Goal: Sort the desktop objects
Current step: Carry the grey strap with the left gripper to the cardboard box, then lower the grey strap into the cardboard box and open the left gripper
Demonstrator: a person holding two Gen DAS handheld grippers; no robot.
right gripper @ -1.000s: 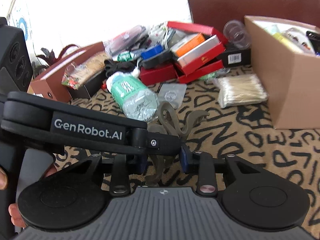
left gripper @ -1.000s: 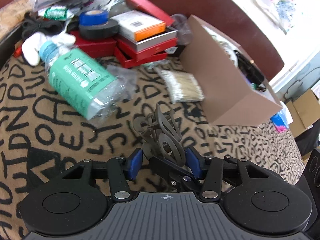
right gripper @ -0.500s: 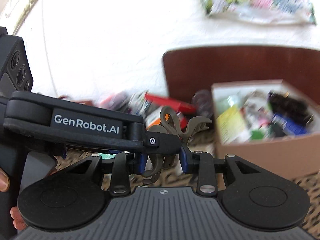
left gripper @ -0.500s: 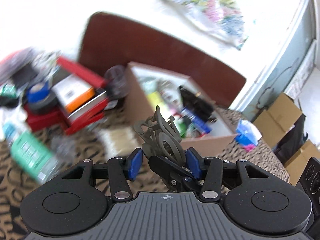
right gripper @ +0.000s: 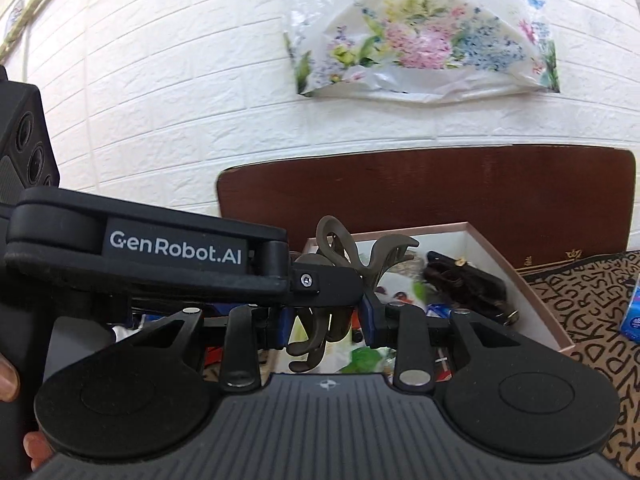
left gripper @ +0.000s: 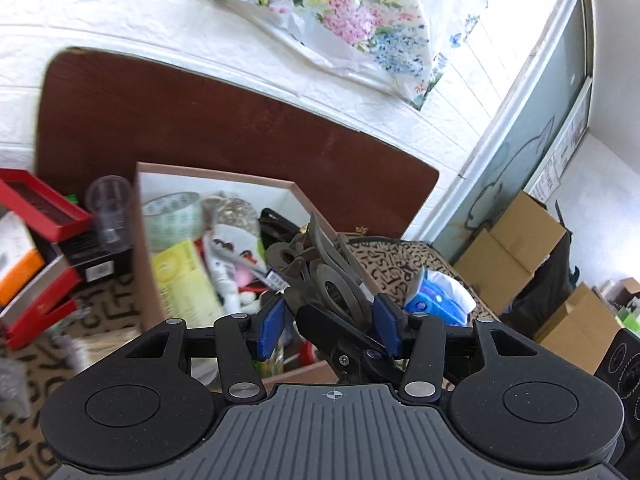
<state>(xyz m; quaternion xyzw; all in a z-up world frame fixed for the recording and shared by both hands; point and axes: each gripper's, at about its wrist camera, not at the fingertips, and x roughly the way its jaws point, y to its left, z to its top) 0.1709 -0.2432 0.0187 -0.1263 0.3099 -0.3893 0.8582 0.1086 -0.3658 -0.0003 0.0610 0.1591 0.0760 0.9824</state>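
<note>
Hair clip (left gripper: 332,280), grey-brown with curled prongs, is held in the air over the near edge of the open cardboard box (left gripper: 148,272), not resting on anything. The left gripper (left gripper: 329,328) has its blue pads drawn partway in, one on each side of the clip and close against it, so it has hold of the clip. A black finger (left gripper: 320,320) of the other tool crosses the same gap from below.

In the right wrist view the right gripper (right gripper: 326,324) is also partly closed, with the clip's (right gripper: 340,252) lower teeth hanging between its pads. Whether those pads press on it I cannot tell. The left gripper (right gripper: 320,278) reaches in from the left, above them, and meets the clip at its middle.

Just beyond, the box (right gripper: 540,312) holds a tape roll (left gripper: 172,216), a yellow-green packet (left gripper: 184,280) and a black pouch (right gripper: 460,280), among other blurred items. It stands on a letter-patterned cloth (right gripper: 592,280). A blue tissue pack (left gripper: 432,300) lies on the cloth to its right. Left of the box are stacked red boxes (left gripper: 40,208) and a clear cup (left gripper: 110,212).

Behind stands a dark brown board (left gripper: 240,128), and on the white brick wall above hangs a floral bag (right gripper: 420,40).
</note>
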